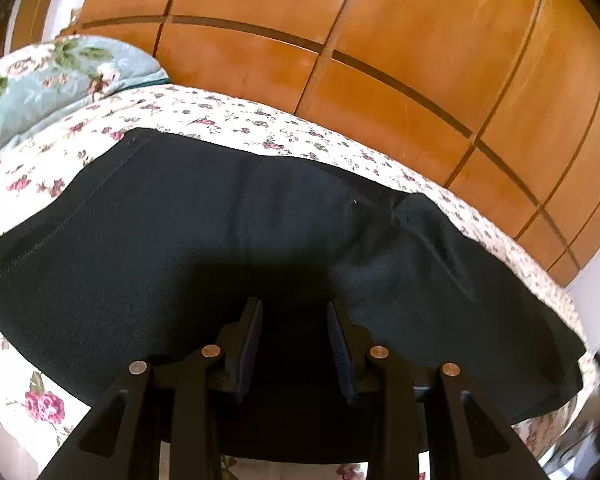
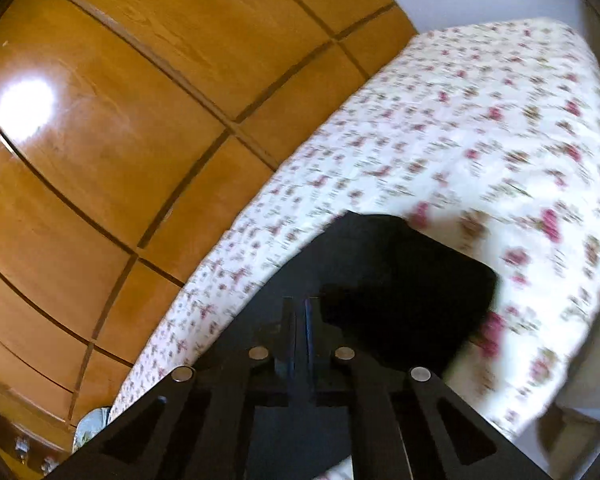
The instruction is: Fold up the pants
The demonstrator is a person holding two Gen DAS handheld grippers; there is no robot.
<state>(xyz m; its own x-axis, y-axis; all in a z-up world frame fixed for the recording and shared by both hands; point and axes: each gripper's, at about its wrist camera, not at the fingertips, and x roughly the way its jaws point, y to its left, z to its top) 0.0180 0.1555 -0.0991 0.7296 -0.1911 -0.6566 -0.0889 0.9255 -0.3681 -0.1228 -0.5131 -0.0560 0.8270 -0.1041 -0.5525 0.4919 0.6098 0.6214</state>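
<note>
Item: pants [image 1: 228, 240], dark green-black knit or fleece-like cloth, lying flat on a flower-print bedsheet [image 1: 220, 116], directly ahead of and beneath the left gripper [image 1: 294, 320]

Handling (judged): soft, limp, light; will drape and sag from any single hold, not fragile, not slippery; thick enough to pinch in a doubled layer. Best taken at an edge or corner, a hem or the waistband, rather than mid-panel

Orientation: long axis runs crosswise to the left gripper, from its left to its right; a stitched seam [image 1: 72, 216] runs along the left part; the right end rises in a shallow ridge. Which end is waist and which is hem cannot be told

Left gripper: jaws partly apart, dark cloth lying between and under the fingers; whether the pads press on it cannot be told

Right gripper [image 2: 300, 320]: jaws brought together with barely a slit left; whether a thin layer is pinched there cannot be told. A dark flap of the pants [image 2: 412, 280] lies just ahead and to its right on the sheet; view blurred

Surroundings: wooden panelled wardrobe [image 1: 340, 40] beyond the bed; floral pillow [image 1: 40, 80] far left
</note>
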